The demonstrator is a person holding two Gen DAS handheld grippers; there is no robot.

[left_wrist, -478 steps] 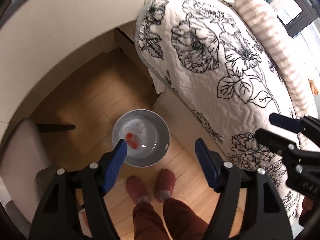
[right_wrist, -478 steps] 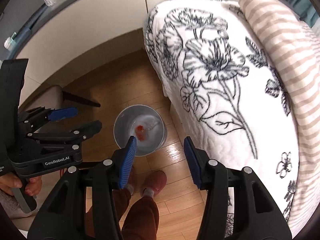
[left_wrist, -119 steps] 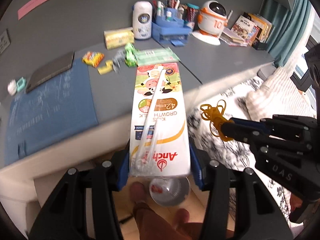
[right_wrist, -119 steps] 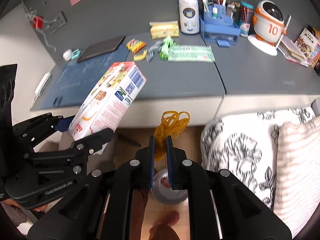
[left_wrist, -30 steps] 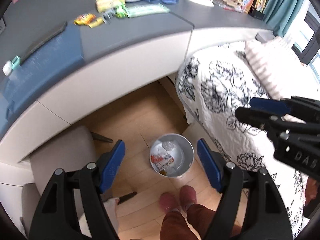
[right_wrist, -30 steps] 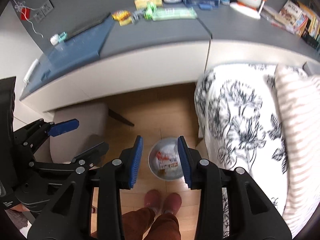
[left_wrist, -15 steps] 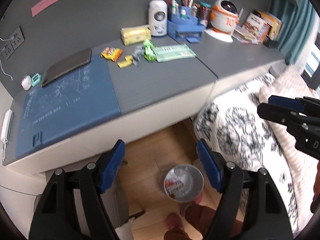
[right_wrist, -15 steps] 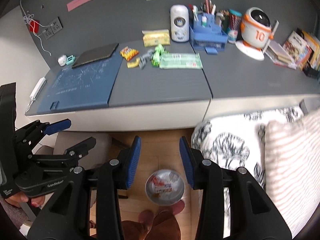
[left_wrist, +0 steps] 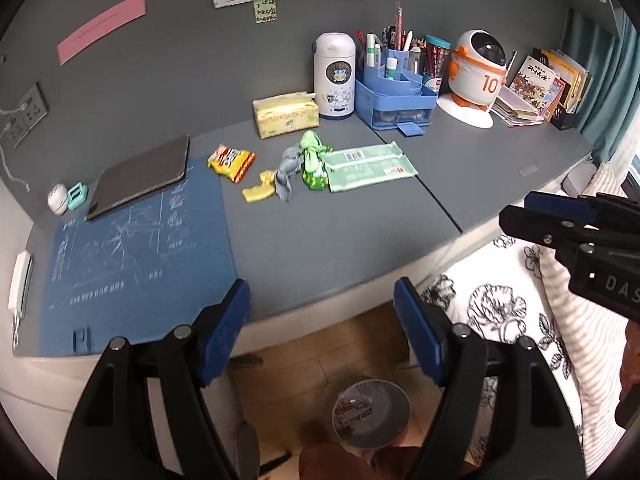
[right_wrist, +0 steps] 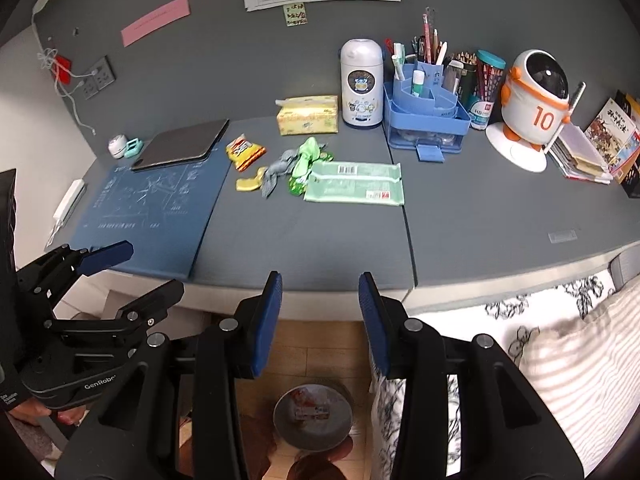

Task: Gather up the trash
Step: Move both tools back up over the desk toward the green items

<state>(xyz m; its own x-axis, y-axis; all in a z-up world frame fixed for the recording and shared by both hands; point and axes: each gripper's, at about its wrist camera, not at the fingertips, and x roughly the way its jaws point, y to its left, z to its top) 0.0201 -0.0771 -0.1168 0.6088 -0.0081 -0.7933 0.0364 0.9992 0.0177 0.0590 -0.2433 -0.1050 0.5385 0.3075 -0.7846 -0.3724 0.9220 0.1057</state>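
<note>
Two empty claws, left claw point(left_wrist: 322, 320) and right claw point(right_wrist: 320, 314), gape over five desk wrappers point(left_wrist: 306, 166); one bin point(right_wrist: 313, 416) below.

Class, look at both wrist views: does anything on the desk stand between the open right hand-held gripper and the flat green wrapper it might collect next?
Nothing visible does. Between the right hand-held gripper and the flat green wrapper lies only bare grey desk. The other wrappers sit to its left, the blue organiser behind.
</note>
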